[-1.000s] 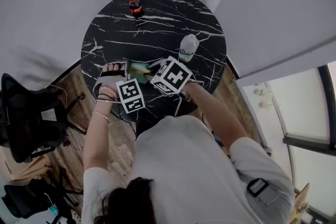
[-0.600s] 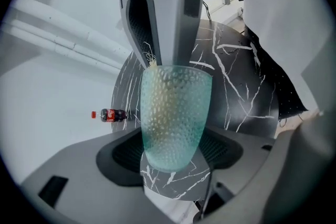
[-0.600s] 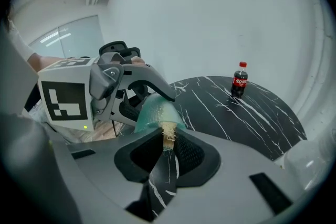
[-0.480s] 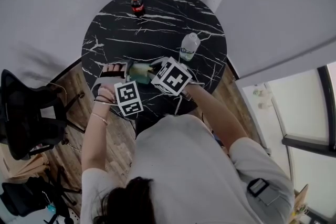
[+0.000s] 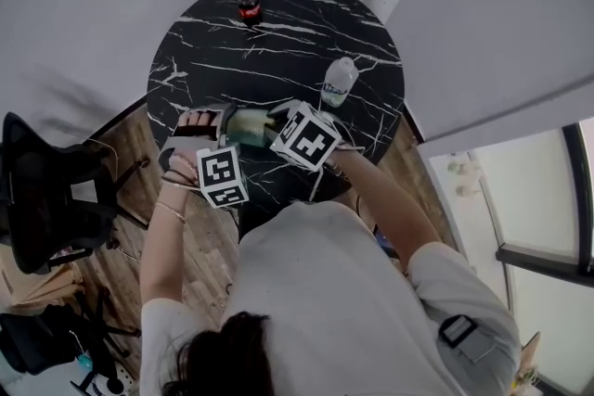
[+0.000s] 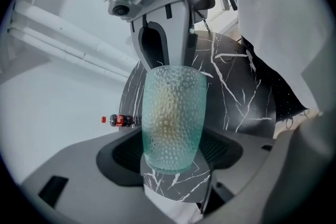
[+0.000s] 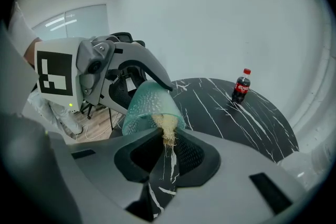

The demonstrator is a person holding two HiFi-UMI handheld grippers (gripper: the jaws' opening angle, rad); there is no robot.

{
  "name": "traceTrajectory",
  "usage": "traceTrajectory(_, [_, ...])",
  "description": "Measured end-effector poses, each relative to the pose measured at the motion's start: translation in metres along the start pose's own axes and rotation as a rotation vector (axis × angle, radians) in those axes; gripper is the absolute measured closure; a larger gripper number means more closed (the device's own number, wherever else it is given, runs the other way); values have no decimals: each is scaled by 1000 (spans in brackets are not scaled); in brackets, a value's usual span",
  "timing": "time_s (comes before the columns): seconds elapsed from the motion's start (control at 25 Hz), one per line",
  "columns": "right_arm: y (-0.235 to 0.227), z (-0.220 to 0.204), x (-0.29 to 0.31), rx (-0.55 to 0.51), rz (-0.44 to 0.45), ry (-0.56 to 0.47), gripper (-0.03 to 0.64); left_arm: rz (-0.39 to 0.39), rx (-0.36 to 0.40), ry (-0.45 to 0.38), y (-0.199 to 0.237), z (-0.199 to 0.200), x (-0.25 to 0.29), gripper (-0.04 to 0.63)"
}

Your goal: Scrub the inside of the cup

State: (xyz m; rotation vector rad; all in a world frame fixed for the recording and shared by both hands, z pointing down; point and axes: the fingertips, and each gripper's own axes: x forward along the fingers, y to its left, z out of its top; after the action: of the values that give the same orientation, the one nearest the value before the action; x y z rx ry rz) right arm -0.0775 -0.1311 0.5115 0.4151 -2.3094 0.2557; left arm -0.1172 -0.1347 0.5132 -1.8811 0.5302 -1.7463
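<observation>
A green dimpled glass cup (image 6: 173, 118) lies tipped between my left gripper's (image 6: 173, 159) jaws, which are shut on its base end. In the head view the cup (image 5: 246, 126) hangs over the table's near edge, between the left gripper (image 5: 223, 122) and the right gripper (image 5: 271, 121). A pale yellow fibrous scrubber (image 7: 168, 131) sits in the cup's (image 7: 148, 106) mouth, and my right gripper (image 7: 168, 148) is shut on its tail. Through the glass, the scrubber (image 6: 167, 113) shows as a yellowish blur.
The round black marble table (image 5: 278, 51) carries a cola bottle (image 5: 248, 5) at its far edge and a clear water bottle (image 5: 337, 83) to the right of the grippers. A black office chair (image 5: 46, 199) stands on the wood floor at left.
The left gripper has lifted a little with the cup, and its marker cube has slid left in the head view. The right gripper has rolled slightly in place.
</observation>
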Motion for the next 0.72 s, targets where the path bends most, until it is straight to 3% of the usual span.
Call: traceTrajectory(0.72, [22,-15,0,-32,137,56,541,69,101,-27,7,3,-6,265])
